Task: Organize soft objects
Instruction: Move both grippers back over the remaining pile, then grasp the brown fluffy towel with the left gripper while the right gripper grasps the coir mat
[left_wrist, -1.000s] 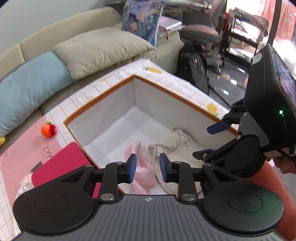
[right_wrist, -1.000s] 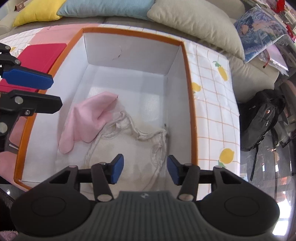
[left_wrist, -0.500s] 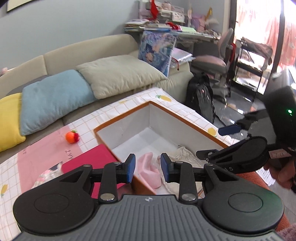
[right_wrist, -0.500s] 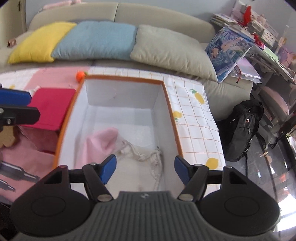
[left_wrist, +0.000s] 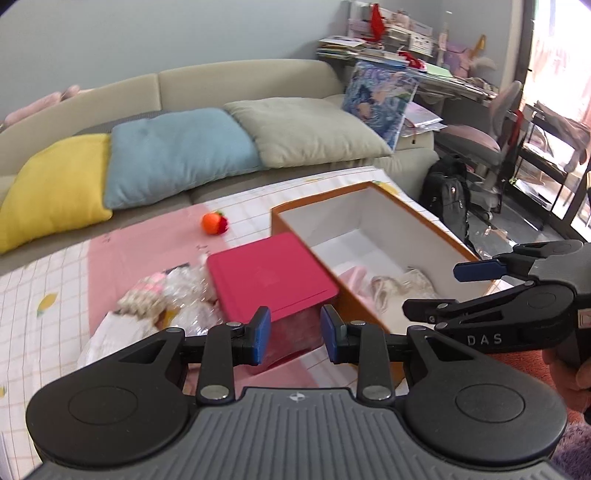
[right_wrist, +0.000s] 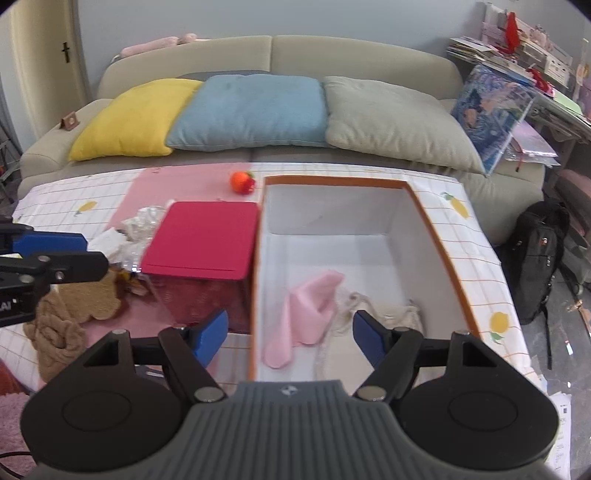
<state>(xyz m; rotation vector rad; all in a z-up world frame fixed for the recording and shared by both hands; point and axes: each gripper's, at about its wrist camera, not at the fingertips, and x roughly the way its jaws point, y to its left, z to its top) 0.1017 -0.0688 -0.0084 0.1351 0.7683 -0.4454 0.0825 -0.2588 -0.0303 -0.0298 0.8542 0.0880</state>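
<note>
An orange-rimmed white box (right_wrist: 439, 236) (left_wrist: 424, 218) stands on the table and holds a pink cloth (right_wrist: 306, 314) (left_wrist: 352, 277) and a cream cloth bag (right_wrist: 373, 314) (left_wrist: 402, 286). My right gripper (right_wrist: 290, 334) is open and empty, raised above the box's near edge. My left gripper (left_wrist: 295, 334) is open and empty, raised over the near side of a red-lidded box (left_wrist: 269, 273) (right_wrist: 203, 240). A brown knitted cloth (right_wrist: 59, 325) lies at the table's left front. A pile of clear-wrapped items (left_wrist: 166, 295) (right_wrist: 140, 225) lies left of the red box.
A small orange and red plush toy (left_wrist: 215, 223) (right_wrist: 242, 181) lies at the back of the table. A sofa with yellow (right_wrist: 129, 118), blue (right_wrist: 251, 110) and beige (right_wrist: 391, 118) cushions runs behind. A black backpack (right_wrist: 535, 258) stands on the floor at the right.
Both grippers have risen and pulled back from the orange-rimmed box, so more of the table and sofa shows. The right gripper's jaws have widened. The cloths stay in the box.
</note>
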